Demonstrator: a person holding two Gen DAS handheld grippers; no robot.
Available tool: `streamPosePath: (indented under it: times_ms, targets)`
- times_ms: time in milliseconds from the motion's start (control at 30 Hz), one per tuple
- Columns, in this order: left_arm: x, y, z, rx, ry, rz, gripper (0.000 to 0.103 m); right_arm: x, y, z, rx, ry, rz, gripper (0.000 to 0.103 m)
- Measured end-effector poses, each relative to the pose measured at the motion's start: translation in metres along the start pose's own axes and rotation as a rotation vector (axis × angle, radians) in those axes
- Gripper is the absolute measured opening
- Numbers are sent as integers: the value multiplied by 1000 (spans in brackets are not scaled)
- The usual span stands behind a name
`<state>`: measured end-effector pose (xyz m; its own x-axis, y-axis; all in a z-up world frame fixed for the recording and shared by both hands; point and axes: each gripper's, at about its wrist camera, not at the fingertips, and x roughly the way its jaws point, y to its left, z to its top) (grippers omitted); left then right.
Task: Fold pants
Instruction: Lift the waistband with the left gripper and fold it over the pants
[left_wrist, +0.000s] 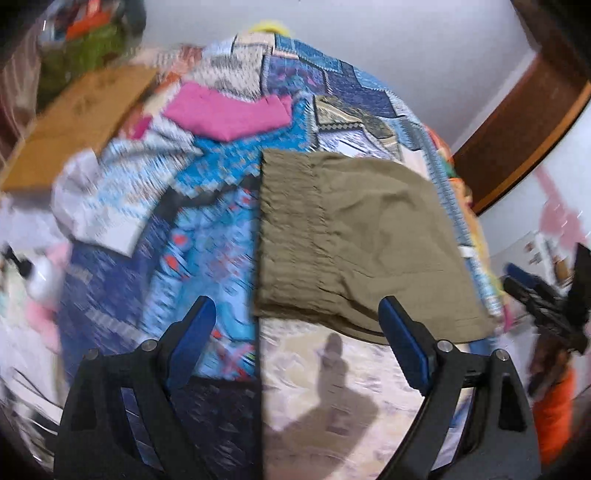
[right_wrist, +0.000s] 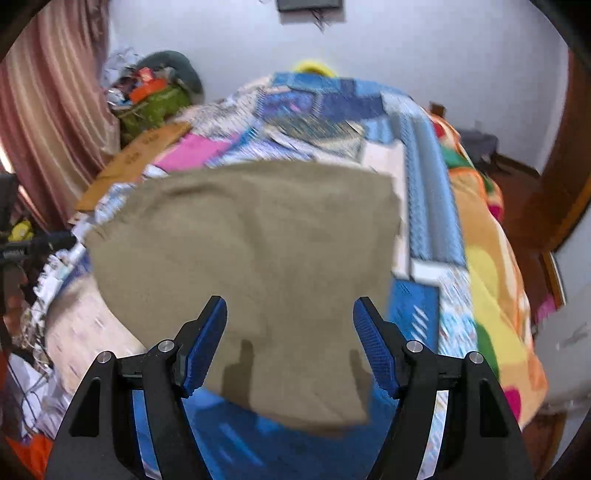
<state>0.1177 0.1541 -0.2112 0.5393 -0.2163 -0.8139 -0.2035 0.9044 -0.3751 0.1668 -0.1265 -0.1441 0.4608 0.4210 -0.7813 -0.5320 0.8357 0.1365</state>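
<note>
The olive pants (right_wrist: 243, 258) lie folded into a compact rectangle on the patterned bedspread (left_wrist: 207, 221), near the bed's edge. A careless grab could drag the layers apart or pull them off that edge. The right gripper (right_wrist: 290, 334) hovers over their near end, jaws wide; the left gripper (left_wrist: 297, 328) sits wide, just before their near corner.

cardboard sheet (left_wrist: 79, 122) markings (blurred), no text readable

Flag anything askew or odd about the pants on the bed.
The olive pants lie folded into a compact block, but their right edge reaches the patchwork bedspread's side. Both tools, left and right, hover open, holding nothing.
</note>
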Motion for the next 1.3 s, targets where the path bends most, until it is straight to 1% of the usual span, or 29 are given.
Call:
streamPosePath:
  times_ms: [67, 167, 267, 333, 400, 433, 500, 600, 700, 733, 767, 800, 833, 933, 1000, 1100, 1200, 1300]
  targets:
    - [4, -1, -5, -28, 24, -46, 90, 5, 13, 10, -23, -17, 25, 67]
    - [13, -9, -16, -27, 58, -81, 90, 21, 36, 23, -71, -29, 60, 67]
    - [27, -14, -23, -41, 102, -119, 90, 43, 57, 27, -108, -11, 88, 67]
    - [32, -15, -24, -57, 97, -138, 91, 58, 65, 26, -125, 8, 89, 67]
    - [35, -11, -20, -95, 93, -183, 93, 69, 71, 23, -138, 30, 84, 67]
    - [39, -7, -17, -129, 95, -227, 96, 75, 72, 19, -140, 47, 83, 67]
    - [45, 1, -11, -169, 99, -278, 98, 83, 70, 13, -127, 83, 107, 67]
    - [55, 5, 1, -196, 101, -300, 98, 80, 66, 8, -110, 81, 146, 67]
    - [62, 6, 13, -208, 94, -294, 98, 78, 65, 7, -116, 84, 158, 68]
    - [64, 5, 17, -208, 84, -270, 93, 78, 66, 6, -121, 82, 159, 68]
    - [64, 4, 19, -204, 71, -230, 85, 78, 66, 6, -125, 84, 161, 68]
    - [65, 2, 22, -192, 60, -168, 68, 78, 66, 6, -126, 83, 163, 68]
    - [67, -2, 24, -167, 55, -103, 58, 77, 66, 6, -124, 83, 166, 68]
    - [64, -5, 25, -146, 31, -59, 47, 77, 65, 6, -119, 83, 169, 68]
    - [58, -8, 25, -105, 6, -23, 44, 76, 64, 6, -117, 82, 166, 68]
    - [47, -16, 24, -33, -41, 81, 43, 71, 61, 5, -100, 83, 164, 67]
    - [31, -19, 24, 37, -99, 210, 43, 64, 55, 3, -72, 83, 158, 67]
    - [16, -21, 23, 124, -172, 388, 43, 51, 46, -3, -43, 61, 149, 67]
